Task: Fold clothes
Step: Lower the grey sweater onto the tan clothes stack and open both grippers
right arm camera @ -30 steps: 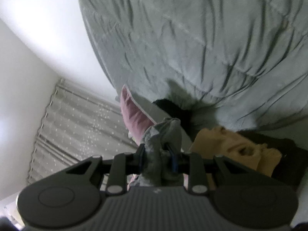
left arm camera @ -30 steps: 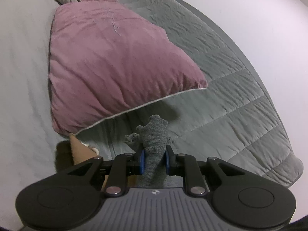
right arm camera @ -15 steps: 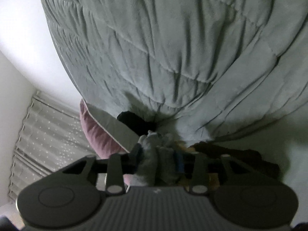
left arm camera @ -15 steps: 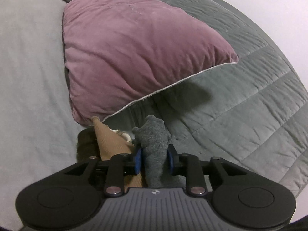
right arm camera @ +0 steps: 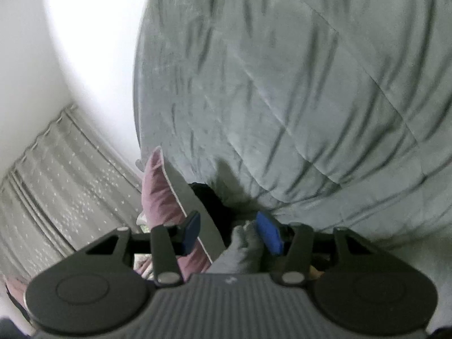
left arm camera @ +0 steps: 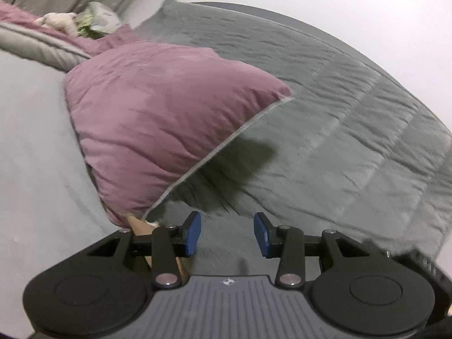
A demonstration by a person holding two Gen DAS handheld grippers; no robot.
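Note:
In the left wrist view my left gripper (left arm camera: pixel 227 234) stands open, its blue pads (left arm camera: pixel 193 233) wide apart with nothing pinched; grey fabric lies below the gap, and I cannot tell whether it is the garment or the quilt. In the right wrist view my right gripper (right arm camera: pixel 231 234) is open too. The grey knitted garment (right arm camera: pixel 240 251) sits loose between its fingers, bunched against the right pad (right arm camera: pixel 269 237). A sliver of tan cloth (left arm camera: pixel 138 226) shows by the left finger.
A mauve pillow (left arm camera: pixel 169 130) lies on the grey quilt (left arm camera: pixel 353 141), just ahead and left of the left gripper. Pale sheet (left arm camera: pixel 36 169) spreads to the left. A dotted curtain (right arm camera: pixel 56 186) and a white wall (right arm camera: pixel 70 42) lie beyond the bed. A dark item (right arm camera: pixel 206 197) sits under the pillow's edge.
Both grippers were shut on the grey garment and have opened. The garment has left the left gripper and rests loose in the right one. Both views have shifted.

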